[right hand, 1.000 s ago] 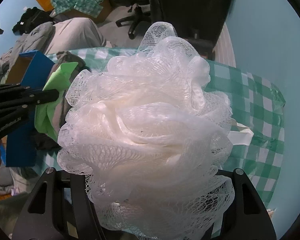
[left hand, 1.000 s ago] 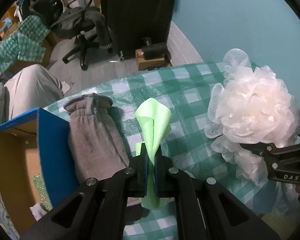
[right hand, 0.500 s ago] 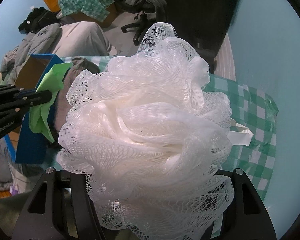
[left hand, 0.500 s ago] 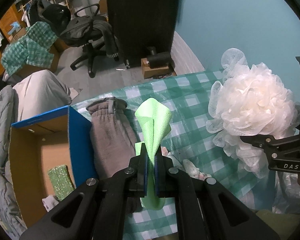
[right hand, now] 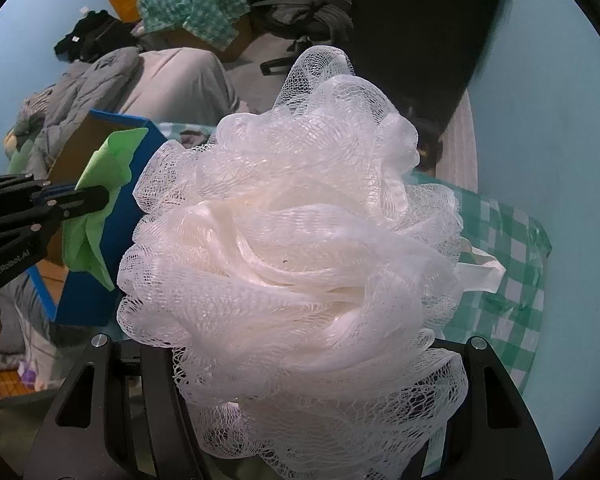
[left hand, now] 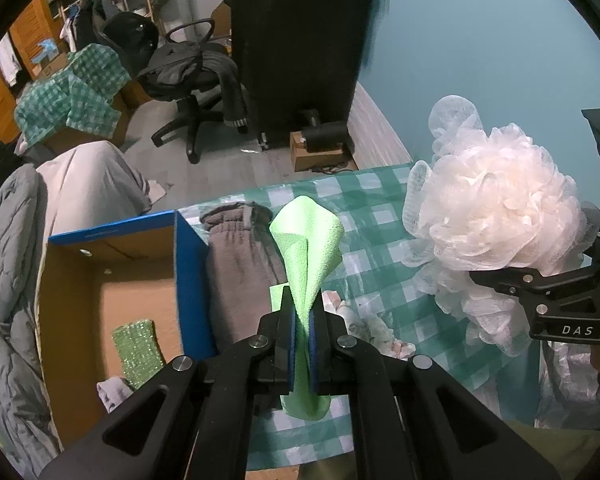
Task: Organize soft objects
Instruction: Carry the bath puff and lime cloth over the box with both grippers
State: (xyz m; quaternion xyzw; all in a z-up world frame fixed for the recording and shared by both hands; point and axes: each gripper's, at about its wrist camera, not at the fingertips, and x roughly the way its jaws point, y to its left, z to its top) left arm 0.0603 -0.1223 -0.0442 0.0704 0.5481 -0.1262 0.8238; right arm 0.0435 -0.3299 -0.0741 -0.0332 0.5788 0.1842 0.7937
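My left gripper [left hand: 301,312] is shut on a light green cloth [left hand: 306,248] and holds it above the checkered table [left hand: 364,216]; the cloth also shows in the right wrist view [right hand: 100,184]. My right gripper [right hand: 300,360] is shut on a white mesh bath pouf [right hand: 296,240], which fills its view and hides the fingertips; the pouf [left hand: 496,220] hangs at the right of the left wrist view. A blue cardboard box [left hand: 188,272] stands open at the left, with a green sponge [left hand: 138,348] and a whitish cloth [left hand: 114,392] inside. A grey sock-like cloth [left hand: 236,272] lies beside the box.
The green checkered tablecloth [right hand: 508,280] covers the table, with crumpled white pieces [left hand: 374,328] near the left gripper. Beyond the table are an office chair [left hand: 188,76], grey bedding [left hand: 8,280], a dark cabinet [left hand: 300,40] and a teal wall [left hand: 480,40].
Both grippers have risen and pulled back from the table with their loads. More of the box's inside, with the green sponge, has come into the left wrist view.
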